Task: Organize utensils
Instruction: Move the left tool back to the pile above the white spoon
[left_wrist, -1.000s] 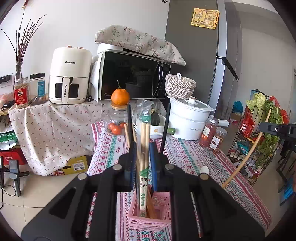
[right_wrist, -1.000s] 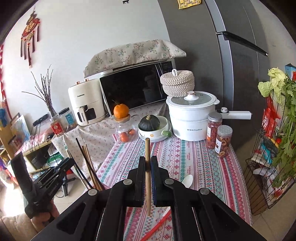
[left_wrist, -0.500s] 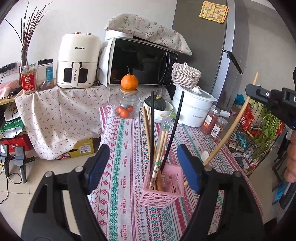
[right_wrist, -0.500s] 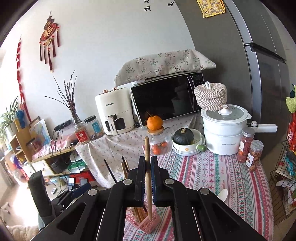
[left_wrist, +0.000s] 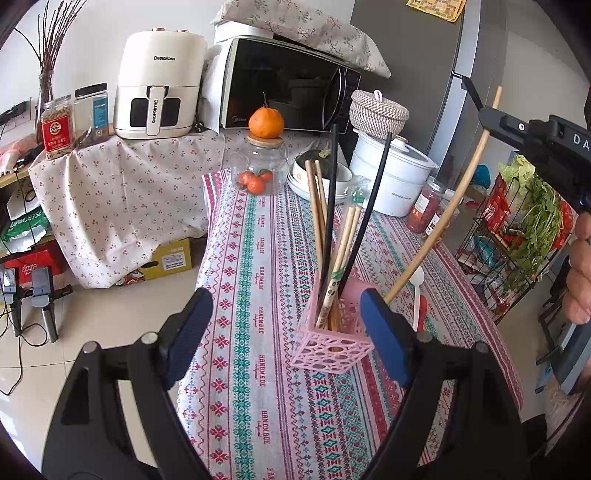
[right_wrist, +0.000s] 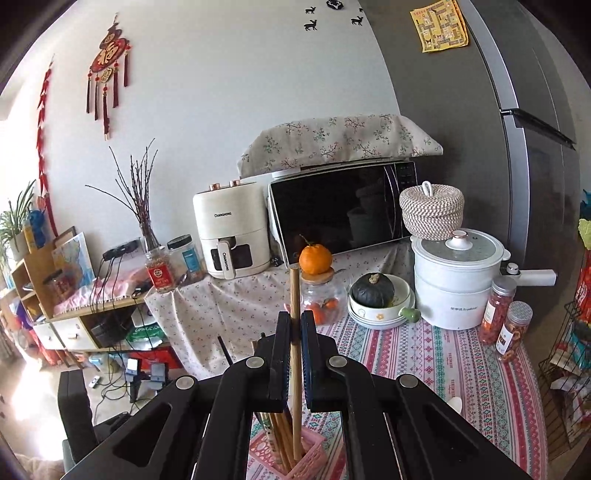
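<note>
A pink basket (left_wrist: 332, 347) stands on the patterned tablecloth (left_wrist: 258, 258) and holds several wooden and black chopsticks (left_wrist: 332, 236). My left gripper (left_wrist: 283, 295) sits just in front of it, jaws opening wide, pads pressing on nothing; the basket is close to its right finger. My right gripper (right_wrist: 294, 317) is shut on a single wooden chopstick (right_wrist: 294, 354), held nearly upright. Its lower end dips into the pink basket (right_wrist: 306, 461). In the left wrist view the right gripper (left_wrist: 532, 136) comes in from the upper right, with that chopstick (left_wrist: 443, 221) slanting down to the basket's far right corner.
A white spoon (left_wrist: 417, 284) lies on the cloth right of the basket. Behind stand a glass jar (left_wrist: 264, 170) topped by an orange, stacked bowls (right_wrist: 380, 314) with a dark squash, a white cooker (right_wrist: 458, 280) and two spice jars (right_wrist: 506, 321). A wire rack (left_wrist: 517, 240) of greens stands at the right.
My left gripper has let go of the chopstick bundle, which now stands in the basket, and opened wide. My right gripper has carried its wooden chopstick over to the basket.
</note>
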